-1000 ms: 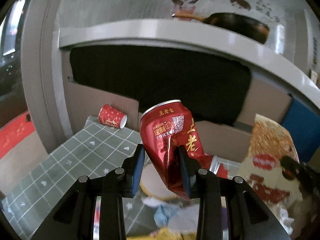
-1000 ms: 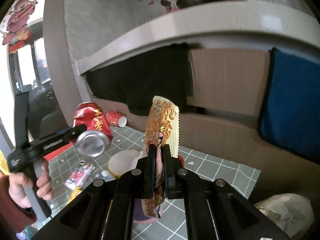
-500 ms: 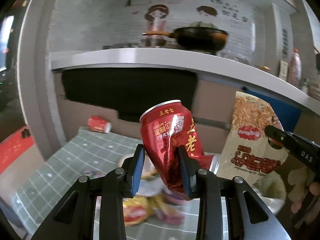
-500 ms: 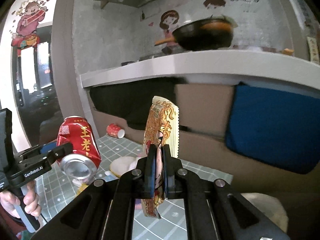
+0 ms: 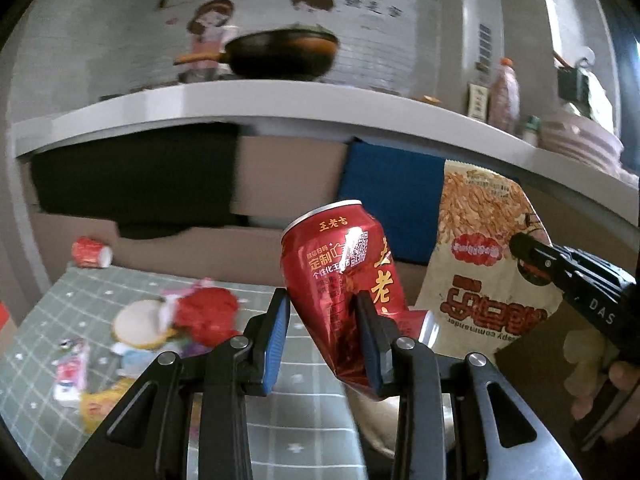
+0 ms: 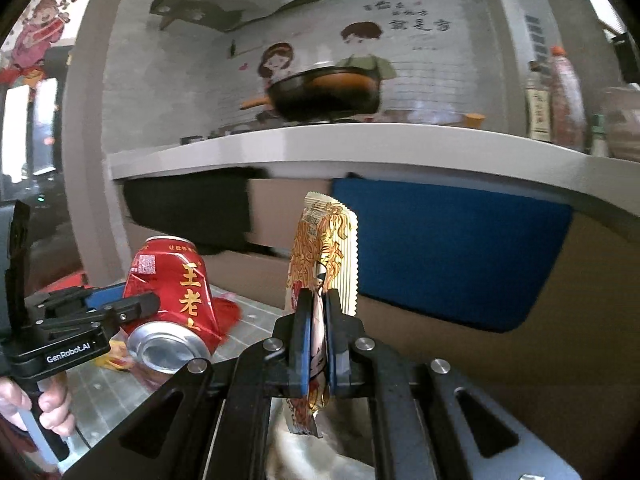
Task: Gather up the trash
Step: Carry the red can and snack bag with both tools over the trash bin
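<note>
Right now the left tool point(image 5: 322, 330) is clenched on a dented red can point(image 5: 344, 280), lifted clear of the checked mat point(image 5: 304, 420), while the right tool point(image 6: 316, 340) pinches a flat snack wrapper point(image 6: 324, 248) edge-on. Both loads look secure, so carry them level and unhurried to wherever the trash goes, which I cannot see. Release only once each sits over the opening; more litter point(image 5: 204, 312) waits on the mat.
</note>
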The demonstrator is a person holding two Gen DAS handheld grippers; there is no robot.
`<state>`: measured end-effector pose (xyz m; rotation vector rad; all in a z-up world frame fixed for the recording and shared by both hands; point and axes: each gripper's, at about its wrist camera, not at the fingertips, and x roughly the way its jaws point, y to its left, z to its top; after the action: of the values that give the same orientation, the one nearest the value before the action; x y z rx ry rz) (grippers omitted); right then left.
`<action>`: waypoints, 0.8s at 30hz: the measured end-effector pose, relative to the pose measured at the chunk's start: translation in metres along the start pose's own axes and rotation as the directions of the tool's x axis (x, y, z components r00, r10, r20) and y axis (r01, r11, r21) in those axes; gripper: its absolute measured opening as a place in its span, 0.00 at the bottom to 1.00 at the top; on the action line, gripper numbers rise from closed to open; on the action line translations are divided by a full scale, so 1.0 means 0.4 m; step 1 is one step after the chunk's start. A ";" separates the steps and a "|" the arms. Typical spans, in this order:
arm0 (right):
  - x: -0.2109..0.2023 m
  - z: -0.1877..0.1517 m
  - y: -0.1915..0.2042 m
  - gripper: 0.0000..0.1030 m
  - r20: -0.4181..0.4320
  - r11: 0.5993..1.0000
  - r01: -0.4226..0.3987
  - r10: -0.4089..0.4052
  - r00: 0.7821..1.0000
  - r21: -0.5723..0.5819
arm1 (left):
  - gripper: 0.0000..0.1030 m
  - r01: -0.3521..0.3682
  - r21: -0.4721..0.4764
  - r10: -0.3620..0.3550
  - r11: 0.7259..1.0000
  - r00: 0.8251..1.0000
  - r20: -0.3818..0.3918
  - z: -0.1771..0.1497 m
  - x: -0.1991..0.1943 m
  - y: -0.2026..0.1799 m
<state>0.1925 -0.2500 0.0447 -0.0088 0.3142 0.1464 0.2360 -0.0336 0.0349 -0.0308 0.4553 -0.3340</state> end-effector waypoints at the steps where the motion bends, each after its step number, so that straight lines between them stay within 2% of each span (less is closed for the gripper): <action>1: -0.004 -0.005 -0.014 0.05 -0.001 1.000 0.015 -0.015 1.000 0.001 | 0.33 0.014 0.007 -0.014 1.000 1.000 -0.007 -0.005 0.013 -0.019; 8: -0.013 -0.039 -0.078 0.05 -0.015 0.997 0.080 -0.080 0.997 0.019 | 0.33 0.068 0.032 -0.066 0.997 0.996 -0.055 -0.037 0.081 -0.094; 24: 0.046 -0.124 -0.134 0.05 -0.090 0.994 0.104 -0.100 0.991 0.043 | 0.33 0.103 0.041 -0.096 0.994 0.985 -0.143 -0.084 0.179 -0.132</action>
<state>0.2023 -0.3020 -0.0087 0.0155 0.4037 0.0369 0.2654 -0.1054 -0.0204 0.0179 0.5871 -0.4472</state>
